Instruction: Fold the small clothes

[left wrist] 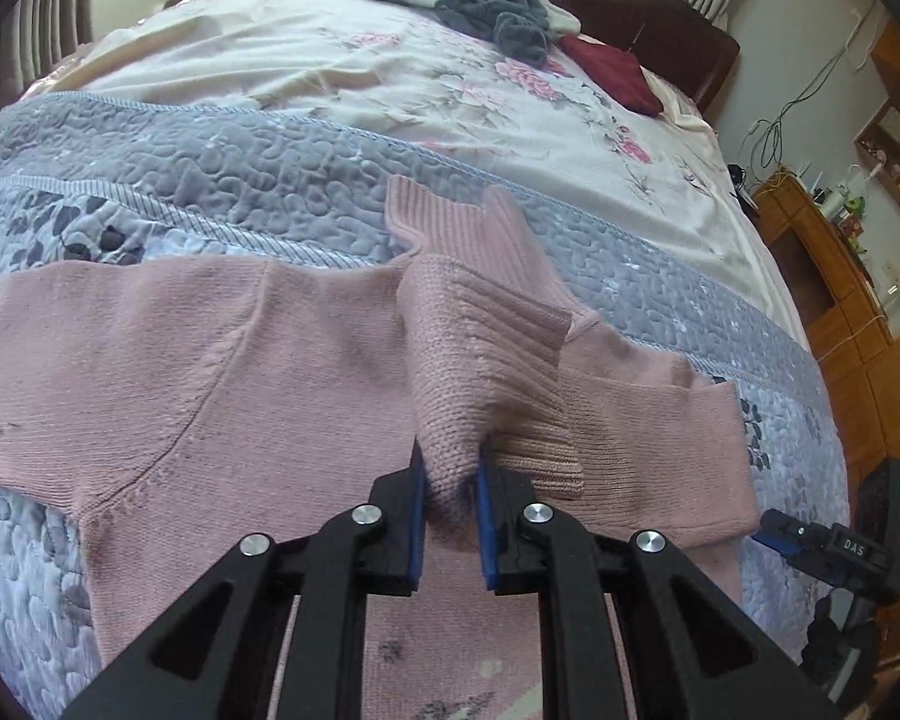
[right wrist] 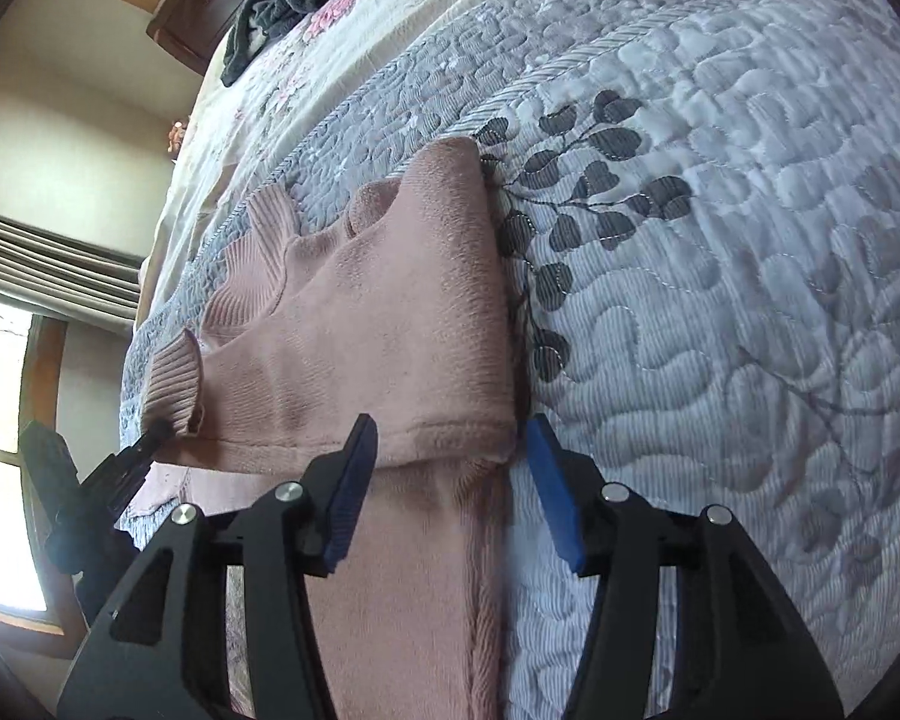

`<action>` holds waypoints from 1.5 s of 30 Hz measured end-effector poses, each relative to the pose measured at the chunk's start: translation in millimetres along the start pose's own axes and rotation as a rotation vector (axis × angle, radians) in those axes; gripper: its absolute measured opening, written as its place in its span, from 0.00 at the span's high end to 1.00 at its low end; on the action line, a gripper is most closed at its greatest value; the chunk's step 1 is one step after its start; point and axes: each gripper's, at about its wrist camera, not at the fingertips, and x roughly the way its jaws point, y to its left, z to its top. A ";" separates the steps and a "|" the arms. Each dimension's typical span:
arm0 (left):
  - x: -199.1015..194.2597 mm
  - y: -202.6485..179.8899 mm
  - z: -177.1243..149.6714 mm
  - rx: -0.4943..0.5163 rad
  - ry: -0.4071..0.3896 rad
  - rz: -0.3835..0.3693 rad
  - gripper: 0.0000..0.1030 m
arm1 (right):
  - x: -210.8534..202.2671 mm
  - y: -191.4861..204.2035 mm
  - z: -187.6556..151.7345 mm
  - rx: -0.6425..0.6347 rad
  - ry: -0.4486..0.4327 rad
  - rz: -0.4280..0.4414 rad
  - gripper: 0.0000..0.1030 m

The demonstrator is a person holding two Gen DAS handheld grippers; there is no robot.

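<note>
Pinching the soft, floppy pink sweater's (left wrist: 222, 354) ribbed sleeve cuff (left wrist: 450, 420) in the clenched left gripper (left wrist: 453, 516), with the garment sprawling toward nine o'clock on the quilted bedspread (right wrist: 750, 210), and hovering the spread-jawed, empty right gripper (right wrist: 450, 480) over the folded edge, probably the better hold.

A lived-in home bedroom: a bed (left wrist: 570, 120) under a floral sheet and a grey-blue quilted coverlet (right wrist: 720, 240), backed by a dark wooden headboard (left wrist: 660, 18); pleated curtains (right wrist: 48, 264) beside a sunlit window (right wrist: 0, 372); a cluttered wooden cabinet (left wrist: 822, 252) against the wall.
</note>
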 end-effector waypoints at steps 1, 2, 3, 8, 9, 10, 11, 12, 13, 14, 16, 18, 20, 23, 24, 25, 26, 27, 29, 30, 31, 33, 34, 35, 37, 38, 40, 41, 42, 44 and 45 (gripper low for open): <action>3.6 4.7 -1.4 -0.008 0.009 -0.002 0.87 | 6.0 1.3 1.5 -0.001 0.009 -0.027 0.57; 8.0 9.1 -2.8 -0.016 0.021 0.001 0.86 | 11.8 1.8 2.0 -0.001 0.023 -0.055 0.69; 11.1 13.8 -4.7 -0.022 0.029 0.012 0.86 | 16.6 1.6 1.6 0.001 0.033 -0.073 0.75; 23.2 46.8 -12.2 -0.103 0.056 0.045 0.82 | 22.6 2.0 -4.3 -0.040 0.023 -0.127 0.78; 20.5 56.9 -12.1 -0.132 0.045 0.055 0.80 | 22.9 1.6 -5.7 -0.048 0.023 -0.132 0.78; 16.2 66.6 -12.3 -0.160 0.031 0.081 0.80 | 23.5 1.7 -6.4 -0.054 0.024 -0.137 0.78; 10.3 75.9 -12.0 -0.181 0.012 0.107 0.80 | 23.9 2.1 -5.4 -0.056 0.028 -0.140 0.78; 3.9 84.6 -11.4 -0.198 -0.004 0.134 0.80 | 23.8 2.6 -5.0 -0.055 0.032 -0.142 0.78; -2.7 93.0 -11.5 -0.215 -0.017 0.153 0.80 | 23.8 2.4 -3.5 -0.056 0.035 -0.145 0.78; -9.4 100.2 -11.5 -0.227 -0.028 0.160 0.80 | 22.6 3.8 -3.5 -0.064 0.036 -0.151 0.77; -25.7 107.8 -13.1 -0.235 -0.055 0.164 0.80 | 18.6 9.2 -2.2 -0.080 0.027 -0.172 0.74; -42.4 104.7 -15.7 -0.222 -0.093 0.160 0.79 | 11.2 18.2 -3.6 -0.098 -0.004 -0.197 0.70; -49.2 88.7 -17.4 -0.179 -0.098 0.145 0.71 | -0.1 26.1 -5.9 -0.121 -0.050 -0.215 0.70; -40.3 43.4 -16.5 -0.014 -0.093 0.180 0.64 | -11.8 38.1 -6.5 -0.131 -0.093 -0.197 0.70; -33.4 24.9 -17.2 0.056 -0.088 0.193 0.58 | -13.0 43.6 -5.8 -0.139 -0.094 -0.185 0.70; -24.9 6.1 -17.8 0.130 -0.081 0.214 0.55 | -13.0 49.3 -5.8 -0.155 -0.090 -0.177 0.70; -14.7 -12.4 -18.7 0.205 -0.073 0.244 0.50 | -12.5 54.6 -6.1 -0.172 -0.089 -0.177 0.69; -2.9 -29.1 -19.7 0.275 -0.062 0.278 0.49 | -11.5 59.8 -6.7 -0.192 -0.089 -0.181 0.67; 21.9 -53.5 -21.5 0.383 -0.032 0.329 0.49 | -7.2 68.2 -7.7 -0.226 -0.084 -0.188 0.66; 33.7 -61.2 -22.8 0.417 -0.014 0.351 0.49 | -3.0 71.1 -8.2 -0.236 -0.077 -0.186 0.65; 44.8 -66.2 -24.0 0.441 0.005 0.375 0.49 | 1.7 72.0 -8.3 -0.241 -0.065 -0.181 0.65; 63.5 -65.5 -23.9 0.448 0.047 0.411 0.52 | 12.7 71.1 -8.7 -0.245 -0.038 -0.176 0.65; 68.9 -61.7 -24.1 0.436 0.062 0.400 0.59 | 18.3 69.6 -9.9 -0.245 -0.025 -0.182 0.65; 71.5 -57.7 -23.5 0.420 0.072 0.365 0.78 | 25.0 67.2 -9.5 -0.238 -0.010 -0.188 0.65; 67.4 -48.2 -21.8 0.378 0.061 0.315 0.89 | 36.9 59.7 -8.8 -0.209 0.018 -0.185 0.65; 61.6 -41.5 -19.5 0.343 0.051 0.287 0.95 | 40.8 55.5 -8.2 -0.194 0.023 -0.181 0.67; 43.7 -24.3 -13.2 0.252 0.012 0.226 0.96 | 42.8 49.7 -7.0 -0.173 0.021 -0.157 0.67; 32.4 -16.1 -10.2 0.220 -0.015 0.217 0.96 | 42.1 47.9 -6.9 -0.165 0.021 -0.147 0.67; 19.9 -7.4 -7.8 0.196 -0.046 0.210 0.96 | 41.2 46.9 -6.8 -0.160 0.021 -0.139 0.67; -6.5 12.7 -4.1 0.158 -0.105 0.218 0.96 | 38.7 47.3 -7.8 -0.167 0.022 -0.138 0.67; -19.2 24.7 -2.7 0.137 -0.128 0.226 0.96 | 37.1 48.4 -8.6 -0.176 0.022 -0.143 0.67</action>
